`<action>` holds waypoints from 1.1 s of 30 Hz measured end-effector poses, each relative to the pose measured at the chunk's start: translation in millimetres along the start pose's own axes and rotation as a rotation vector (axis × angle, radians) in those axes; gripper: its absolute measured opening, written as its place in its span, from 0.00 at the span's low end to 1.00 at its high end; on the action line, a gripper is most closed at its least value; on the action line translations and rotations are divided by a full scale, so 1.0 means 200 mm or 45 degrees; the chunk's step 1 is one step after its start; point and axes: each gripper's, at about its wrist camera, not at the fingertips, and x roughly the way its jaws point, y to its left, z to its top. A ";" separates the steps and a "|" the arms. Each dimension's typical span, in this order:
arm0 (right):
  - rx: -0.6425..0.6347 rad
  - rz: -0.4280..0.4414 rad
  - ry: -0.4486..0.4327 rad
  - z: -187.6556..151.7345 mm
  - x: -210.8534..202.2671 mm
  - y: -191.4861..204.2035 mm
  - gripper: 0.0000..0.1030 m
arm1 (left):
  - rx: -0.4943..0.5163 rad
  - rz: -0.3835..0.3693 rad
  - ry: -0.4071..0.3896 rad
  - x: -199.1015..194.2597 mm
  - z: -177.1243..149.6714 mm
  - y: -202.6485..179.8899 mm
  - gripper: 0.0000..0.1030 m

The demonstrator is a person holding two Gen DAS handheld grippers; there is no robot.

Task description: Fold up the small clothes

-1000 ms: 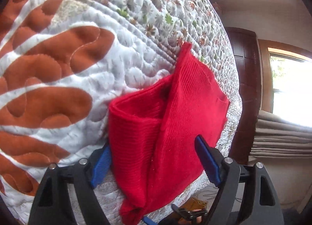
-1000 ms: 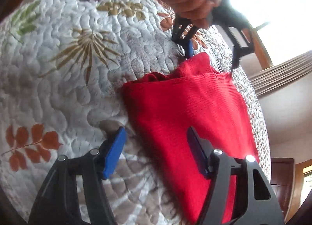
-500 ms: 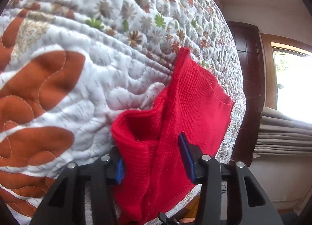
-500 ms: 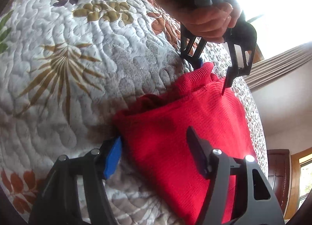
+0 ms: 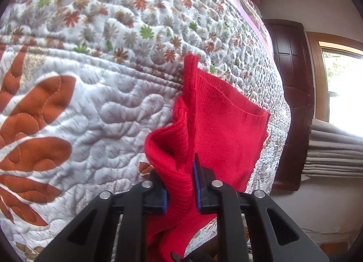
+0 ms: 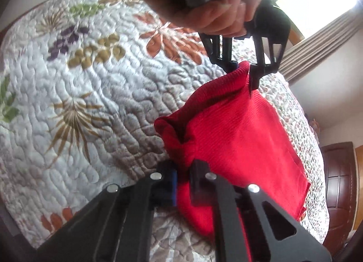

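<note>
A small red knit garment (image 5: 222, 123) lies on a quilted bedspread (image 5: 90, 103). My left gripper (image 5: 180, 190) is shut on a bunched ribbed edge of it, which stands up between the blue pads. In the right wrist view the same red garment (image 6: 238, 139) spreads to the right, and my right gripper (image 6: 183, 182) is shut on its near corner. Across the cloth, the left gripper (image 6: 244, 69) pinches the far corner, held by a person's hand (image 6: 211, 14). The stretch of edge between the two grips sags in a fold.
The quilt (image 6: 79, 103) carries leaf and flower prints and covers the whole bed. A dark wooden door (image 5: 292, 103) and a bright window with a folded blind (image 5: 335, 148) stand beyond the bed's far edge.
Both grippers went from open, straddling the garment's edge, to shut on it. The pinched corners have risen off the quilt and the cloth between them has bunched.
</note>
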 end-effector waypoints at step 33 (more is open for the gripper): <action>0.646 0.030 -0.108 -0.33 -0.61 -0.75 0.06 | 0.118 0.099 -0.082 0.04 -0.12 -1.01 0.15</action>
